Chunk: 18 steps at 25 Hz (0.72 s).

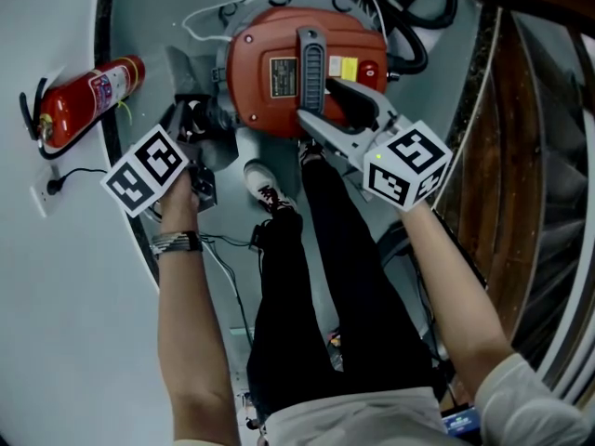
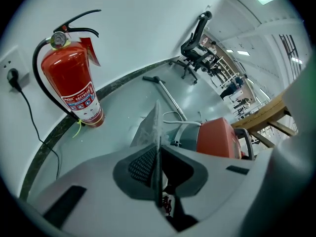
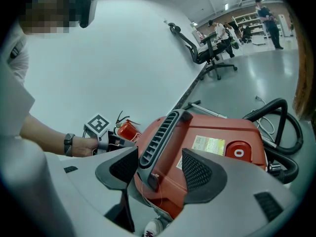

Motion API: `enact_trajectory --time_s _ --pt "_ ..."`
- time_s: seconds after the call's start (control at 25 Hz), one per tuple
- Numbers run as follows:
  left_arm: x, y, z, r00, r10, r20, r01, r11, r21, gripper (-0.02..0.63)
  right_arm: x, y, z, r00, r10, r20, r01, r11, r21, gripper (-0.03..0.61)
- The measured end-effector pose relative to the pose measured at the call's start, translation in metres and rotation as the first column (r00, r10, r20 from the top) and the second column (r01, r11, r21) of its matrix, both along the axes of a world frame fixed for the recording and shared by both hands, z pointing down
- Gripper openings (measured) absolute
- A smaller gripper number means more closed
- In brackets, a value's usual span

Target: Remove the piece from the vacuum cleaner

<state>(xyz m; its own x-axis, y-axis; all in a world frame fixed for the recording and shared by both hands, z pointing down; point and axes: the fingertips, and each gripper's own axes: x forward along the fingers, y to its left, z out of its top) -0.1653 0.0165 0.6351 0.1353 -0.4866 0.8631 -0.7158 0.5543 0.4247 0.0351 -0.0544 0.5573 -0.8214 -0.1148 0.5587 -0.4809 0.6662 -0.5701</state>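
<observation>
So, clutter first. Beyond the left tongs (image 2: 159, 147) and off to their left, a red fire extinguisher (image 2: 71, 83) stands against the white wall. Further left, a black plug sits in a white wall socket (image 2: 12, 75). Straight ahead of those tongs a silver metal wand (image 2: 170, 97) lies on the grey floor (image 2: 118, 107), with a black office chair (image 2: 195, 43) well beyond it. Past the right tongs (image 3: 159, 154), on their far right, a thick black hose (image 3: 279, 101) loops beside the round red vacuum cleaner (image 3: 222, 127). Brown wooden boards (image 1: 521, 110) run along that same side. The person's white sneaker (image 1: 262, 182) sits just short of the vacuum, between the two tongs.

The vacuum's drum is shut on top, so I can't tell what's in it.

The left tongs are nearly closed, with the pads pinching a thin grey sheet-like piece (image 2: 148, 130). It stands edge-on between them and sticks out ahead, just left of the vacuum's body. The right tongs are spread wide, with the near end of the grey ribbed carry handle (image 3: 160, 132) between the pads but not pinched.

In the head view the left forearm comes up the left side with a striped wristband (image 1: 175, 242) on it, tongs tipped steeply down. The right forearm comes in from the lower right, tongs angled down over the vacuum's top.
</observation>
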Motion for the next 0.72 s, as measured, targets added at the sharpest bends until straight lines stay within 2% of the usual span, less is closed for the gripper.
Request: enact_trajectory --time_s 0.6,0.72 --pt "-0.0034 0.0012 0.0007 0.992 -0.119 -0.052 0.120 0.993 0.008 0.029 0.0001 0.0002 0.0000 1.000 0.001 0.001 -0.001 1.000 0.002 0.273" --pt "-0.0020 0.0001 0.0000 0.997 -0.065 -0.031 0.066 0.998 0.007 0.031 -0.0001 0.0002 -0.0001 1.000 0.000 0.002 0.000 1.000 0.001 0.273"
